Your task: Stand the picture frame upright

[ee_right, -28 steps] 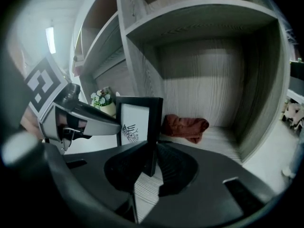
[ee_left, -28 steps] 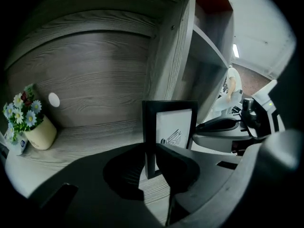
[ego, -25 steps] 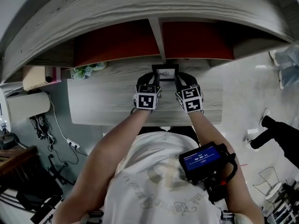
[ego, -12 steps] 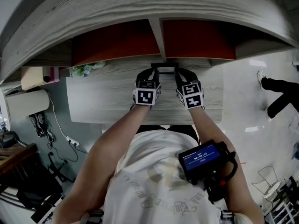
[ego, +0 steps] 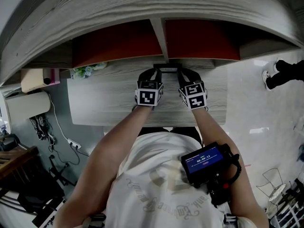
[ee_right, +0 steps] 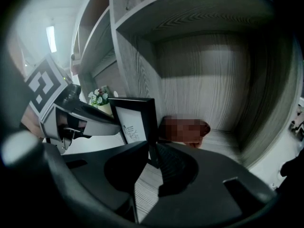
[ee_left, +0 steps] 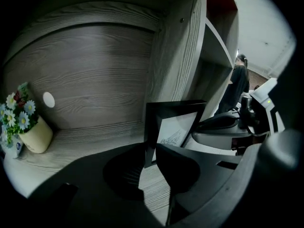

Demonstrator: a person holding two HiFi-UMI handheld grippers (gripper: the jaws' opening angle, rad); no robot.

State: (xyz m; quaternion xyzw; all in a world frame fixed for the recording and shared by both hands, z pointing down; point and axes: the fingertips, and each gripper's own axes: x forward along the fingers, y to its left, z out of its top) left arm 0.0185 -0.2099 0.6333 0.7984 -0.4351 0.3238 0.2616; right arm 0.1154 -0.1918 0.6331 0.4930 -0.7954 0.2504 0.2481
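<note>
Picture frame [ego: 166, 69]: upright on the desk [ego: 104, 103], top centre of the head view.
Left gripper [ee_left: 149, 148]: narrow, clamped on the frame's left edge.
Right gripper [ee_right: 152, 148]: narrow, clamped on its right edge.

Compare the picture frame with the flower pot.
The picture frame is black, flat and rectangular; the flower pot is pale and round. The picture frame is pinched at its side edges by the left tongs and right tongs; the flower pot stands untouched, off to the left. Both stand upright on the grey wooden surface.
</note>
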